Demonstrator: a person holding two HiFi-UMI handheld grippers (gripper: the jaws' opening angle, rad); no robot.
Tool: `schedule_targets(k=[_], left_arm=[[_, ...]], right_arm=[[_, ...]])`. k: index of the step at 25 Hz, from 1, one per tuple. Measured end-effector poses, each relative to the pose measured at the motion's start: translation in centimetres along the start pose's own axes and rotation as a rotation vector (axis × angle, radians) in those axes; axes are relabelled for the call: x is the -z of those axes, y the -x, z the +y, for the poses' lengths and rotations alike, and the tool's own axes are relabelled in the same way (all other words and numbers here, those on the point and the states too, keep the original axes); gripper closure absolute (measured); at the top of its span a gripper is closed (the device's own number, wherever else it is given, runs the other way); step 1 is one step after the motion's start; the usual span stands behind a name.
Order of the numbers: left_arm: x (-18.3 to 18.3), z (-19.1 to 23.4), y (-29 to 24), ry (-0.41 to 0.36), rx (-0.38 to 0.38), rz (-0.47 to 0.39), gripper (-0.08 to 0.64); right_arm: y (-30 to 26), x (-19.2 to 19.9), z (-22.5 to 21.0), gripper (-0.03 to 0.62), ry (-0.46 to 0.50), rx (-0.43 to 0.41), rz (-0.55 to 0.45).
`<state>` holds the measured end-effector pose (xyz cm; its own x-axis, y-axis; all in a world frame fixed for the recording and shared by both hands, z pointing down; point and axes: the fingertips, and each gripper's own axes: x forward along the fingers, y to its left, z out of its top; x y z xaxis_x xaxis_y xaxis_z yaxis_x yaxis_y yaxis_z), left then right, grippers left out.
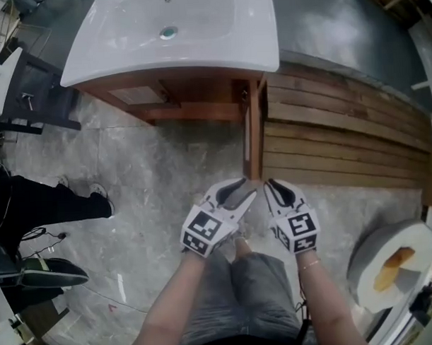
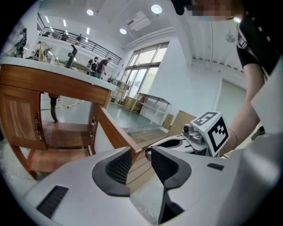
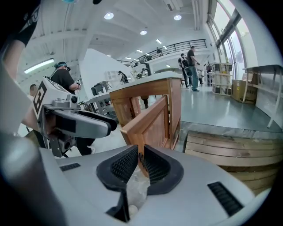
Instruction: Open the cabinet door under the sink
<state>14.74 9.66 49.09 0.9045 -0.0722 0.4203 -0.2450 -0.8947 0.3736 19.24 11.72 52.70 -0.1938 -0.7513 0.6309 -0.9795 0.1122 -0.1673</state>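
Observation:
The white sink [image 1: 197, 41] sits on a wooden cabinet [image 1: 192, 98]. Its door [image 1: 253, 131] stands swung out towards me, edge-on in the head view. My right gripper [image 1: 269, 183] is at the door's free end. In the right gripper view the door's edge [image 3: 140, 154] runs down between the pads of the right gripper [image 3: 140, 162], which close narrowly on it just below the top corner. My left gripper [image 1: 246, 193] hangs beside it, left of the door end. Its jaws [image 2: 140, 164] stand wide apart, and the door's top corner [image 2: 132, 148] shows beyond the gap, untouched.
A slatted wooden platform [image 1: 342, 142] lies right of the cabinet. Another person's dark-clad legs and shoes [image 1: 68, 198] stand on the marble floor [image 1: 159, 177] at the left. A white round stand [image 1: 392, 261] is at the lower right. My own legs [image 1: 241, 295] are below the grippers.

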Motion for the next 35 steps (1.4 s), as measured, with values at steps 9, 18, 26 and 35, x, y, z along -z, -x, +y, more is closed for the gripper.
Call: schedule_targets(k=[9,18,26,35], left_arm=[[-6.1,-2.0,3.8,-0.041,-0.083,-0.084,0.413],[-14.4,-2.8,8.6,-0.133,-0.141,-0.158,0.425],[-18.6,-2.7,10.5,-0.151,-0.202,-0.207,0.465],[-20.7,-2.6,13.8,-0.117,-0.302,-0.226,0.531]], right_arm=[[4.5,-6.9,2.1,0.543,0.088,-0.064,-0.101],[6.8,-16.1,5.8,0.549,0.162,-0.167,-0.172],[9.7,-22.2,7.7,0.554,0.294,-0.177,-0.235],[11.8,-24.7,9.4,0.578,0.319,-0.185,-0.290]])
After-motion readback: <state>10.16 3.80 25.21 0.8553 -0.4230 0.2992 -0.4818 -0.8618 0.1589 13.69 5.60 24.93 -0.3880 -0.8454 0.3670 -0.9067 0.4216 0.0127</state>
